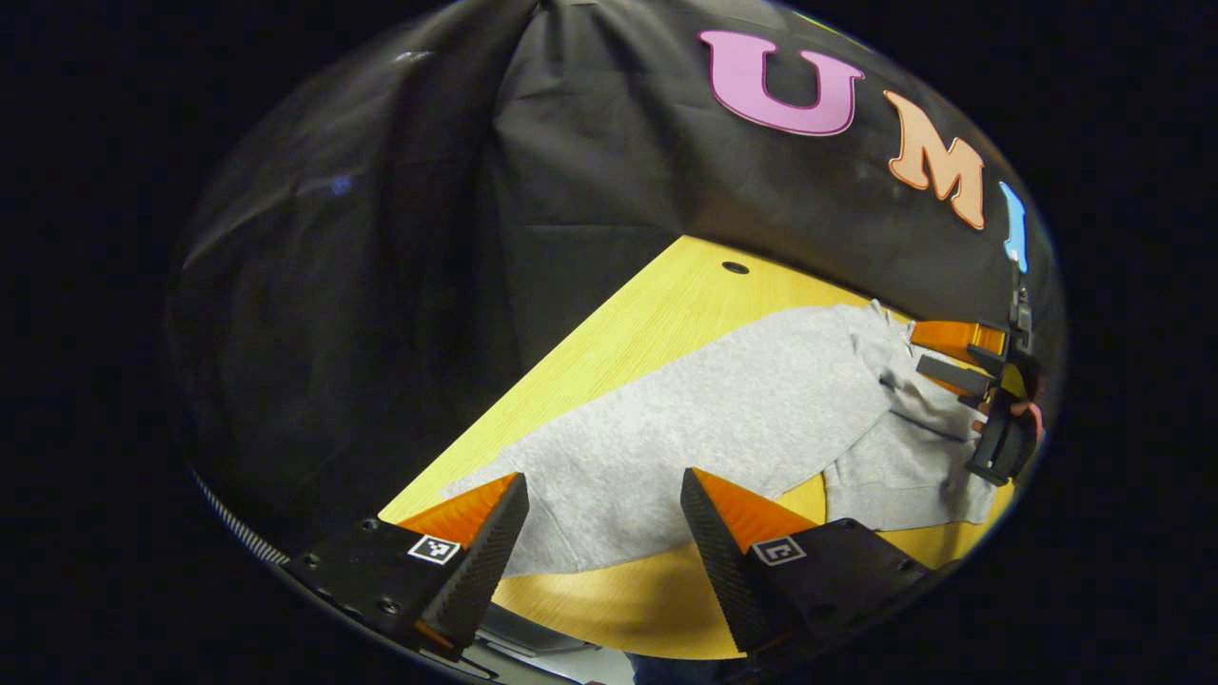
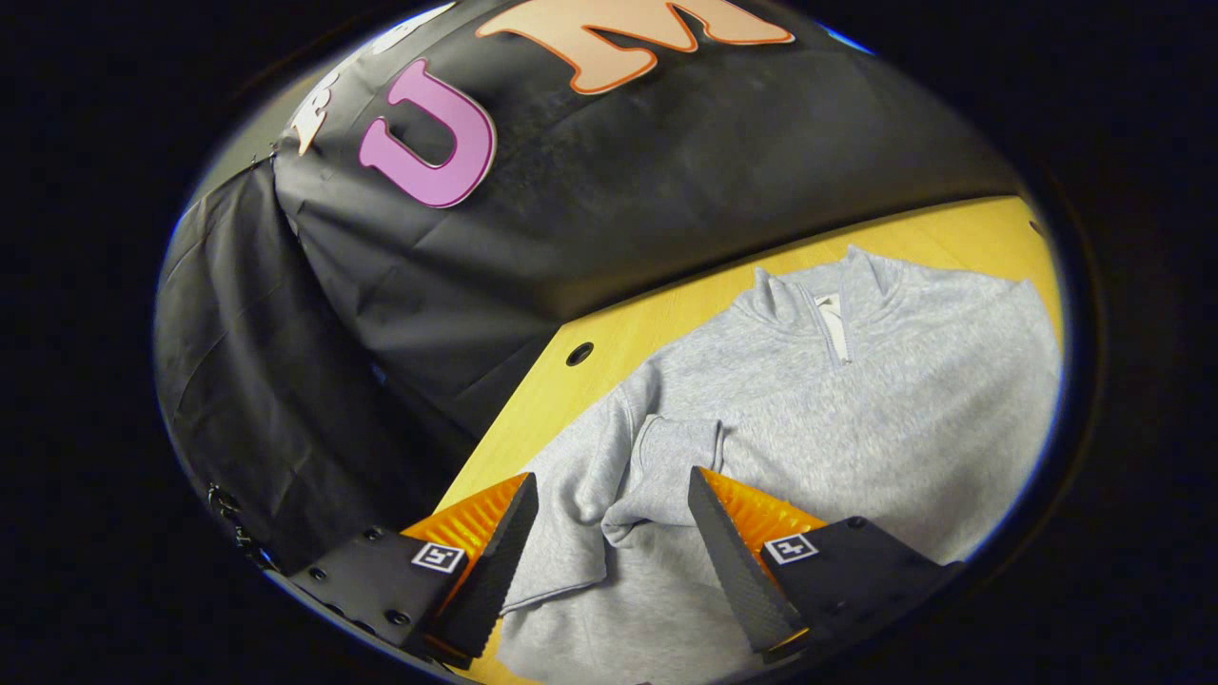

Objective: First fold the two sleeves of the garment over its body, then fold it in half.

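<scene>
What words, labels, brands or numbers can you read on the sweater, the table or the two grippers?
Nothing here reads as text.
Garment: no print. The pale patch by the collar zip is too small to read.
Left gripper: black-and-white marker square, a pattern and not words.
Right gripper: same kind of marker square, no words.
Table: bare wood, no writing.

The left gripper view looks from low at the near edge of the tabletop (image 1: pixel 657 314), across the grey sweatshirt (image 1: pixel 723 419) toward the booth's corner, with the right gripper (image 1: pixel 961 366) far off. The right gripper view hangs nearer, over the sweatshirt (image 2: pixel 856 419), facing its collar. Both share the sweatshirt and the tabletop's round hole (image 2: pixel 579 354).
</scene>
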A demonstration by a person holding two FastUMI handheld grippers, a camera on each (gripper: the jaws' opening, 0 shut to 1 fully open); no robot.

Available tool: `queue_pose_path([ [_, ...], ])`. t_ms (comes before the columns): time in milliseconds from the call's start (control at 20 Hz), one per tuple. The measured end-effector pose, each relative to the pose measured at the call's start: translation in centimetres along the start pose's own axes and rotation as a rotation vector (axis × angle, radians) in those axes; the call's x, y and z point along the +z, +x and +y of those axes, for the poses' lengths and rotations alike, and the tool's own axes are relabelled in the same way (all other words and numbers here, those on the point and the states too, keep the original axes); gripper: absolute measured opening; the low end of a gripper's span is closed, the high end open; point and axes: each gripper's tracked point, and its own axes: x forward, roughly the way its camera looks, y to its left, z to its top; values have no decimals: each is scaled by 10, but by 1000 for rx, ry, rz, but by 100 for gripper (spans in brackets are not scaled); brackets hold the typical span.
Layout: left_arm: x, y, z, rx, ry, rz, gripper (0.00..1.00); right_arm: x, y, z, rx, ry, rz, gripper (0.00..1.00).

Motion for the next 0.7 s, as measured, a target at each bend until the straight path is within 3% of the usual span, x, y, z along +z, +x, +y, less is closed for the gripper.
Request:
queue_pose_path([
  [150, -13, 8, 8, 33, 2, 36, 95, 14, -16, 4, -15, -58, -43, 94],
  [200, -16, 9, 10, 37, 6, 47, 94, 21, -22, 4, -20, -79, -64, 98],
  [350, -27, 12, 14, 40, 30, 69, 95, 45, -48, 4, -45, -136, -133, 98],
  [550, -41, 14, 16, 28, 17, 113, 94, 66, -83, -12, -119, -215, -180, 98],
  [600, -40, 14, 17, 30, 28, 105, 99, 70, -92, -17, -137, -223, -189, 98],
  [650, -41, 16, 17, 27, 39, 104, 96, 73, -101, -19, -148, -230, -198, 94],
  [700, -42, 15, 16, 26, 54, 103, 96, 77, -109, -22, -160, -235, -201, 98],
])
